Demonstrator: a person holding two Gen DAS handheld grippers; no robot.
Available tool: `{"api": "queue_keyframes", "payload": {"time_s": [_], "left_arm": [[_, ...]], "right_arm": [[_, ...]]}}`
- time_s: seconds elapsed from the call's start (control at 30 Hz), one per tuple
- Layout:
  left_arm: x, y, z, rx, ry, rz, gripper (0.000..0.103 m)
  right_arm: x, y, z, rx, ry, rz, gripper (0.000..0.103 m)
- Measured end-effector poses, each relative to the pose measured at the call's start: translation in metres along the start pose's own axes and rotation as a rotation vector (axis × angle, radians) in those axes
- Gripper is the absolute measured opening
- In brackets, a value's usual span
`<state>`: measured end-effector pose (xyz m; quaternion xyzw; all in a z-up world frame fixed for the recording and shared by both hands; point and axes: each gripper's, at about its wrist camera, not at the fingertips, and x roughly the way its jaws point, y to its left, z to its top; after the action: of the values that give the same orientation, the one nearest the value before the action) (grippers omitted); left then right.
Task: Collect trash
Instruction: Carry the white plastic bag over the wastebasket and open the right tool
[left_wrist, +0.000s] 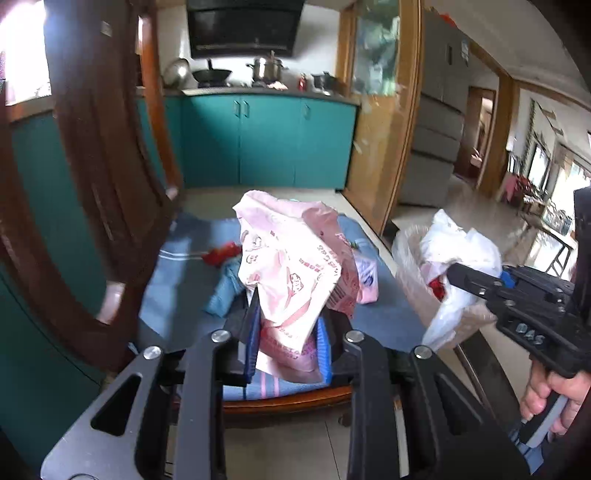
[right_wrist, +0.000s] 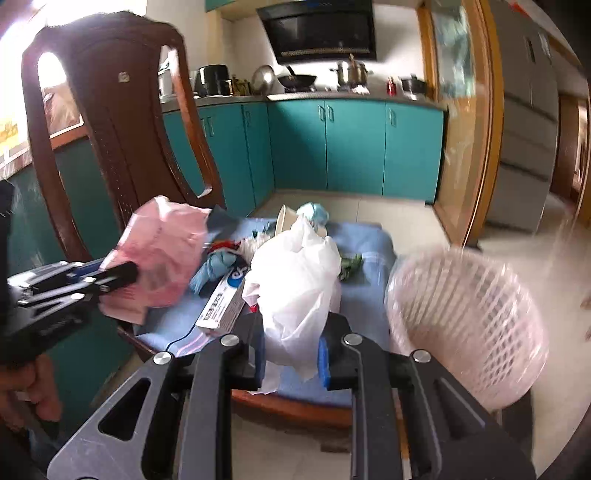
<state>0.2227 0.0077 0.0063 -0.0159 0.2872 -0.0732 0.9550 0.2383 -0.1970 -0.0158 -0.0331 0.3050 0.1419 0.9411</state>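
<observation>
My left gripper (left_wrist: 286, 332) is shut on a crumpled pink printed plastic bag (left_wrist: 291, 258), held up over the blue-cushioned chair seat (left_wrist: 184, 295). My right gripper (right_wrist: 291, 354) is shut on a white plastic bag (right_wrist: 295, 280), also lifted above the seat. Each gripper shows in the other's view: the left gripper (right_wrist: 129, 275) with the pink bag (right_wrist: 162, 258) at the left, the right gripper (left_wrist: 454, 275) with the white bag (left_wrist: 443, 314) at the right. A pink mesh basket (right_wrist: 472, 321) lined with clear film stands right of the chair.
Loose trash lies on the seat: a blue crumpled piece (right_wrist: 216, 267), a toothpaste box (right_wrist: 225, 302), a paper bowl (right_wrist: 286, 219), a green scrap (right_wrist: 351, 264), a red wrapper (left_wrist: 221, 254). The dark wooden chair back (right_wrist: 110, 129) rises at left. Teal cabinets (right_wrist: 354, 147) stand behind.
</observation>
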Motion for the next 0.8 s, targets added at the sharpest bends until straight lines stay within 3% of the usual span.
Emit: {"api": "queue_keyframes", "payload": {"time_s": [0.13, 0.27, 0.4, 0.8], "left_arm": [[-0.006, 0.001, -0.003, -0.045, 0.009, -0.005, 0.026], [0.001, -0.006, -0.014, -0.009, 0.043, 0.016, 0.026], [-0.002, -0.011, -0.023, 0.013, 0.028, 0.063, 0.026], [0.007, -0.009, -0.02, -0.037, 0.045, 0.017, 0.026]], "right_arm": [[0.006, 0.003, -0.003, -0.001, -0.009, -0.007, 0.022], [0.009, -0.001, -0.017, 0.044, 0.002, 0.0, 0.022], [0.008, -0.002, -0.015, 0.053, -0.011, -0.008, 0.022], [0.015, -0.001, -0.019, 0.064, 0.003, -0.015, 0.022]]}}
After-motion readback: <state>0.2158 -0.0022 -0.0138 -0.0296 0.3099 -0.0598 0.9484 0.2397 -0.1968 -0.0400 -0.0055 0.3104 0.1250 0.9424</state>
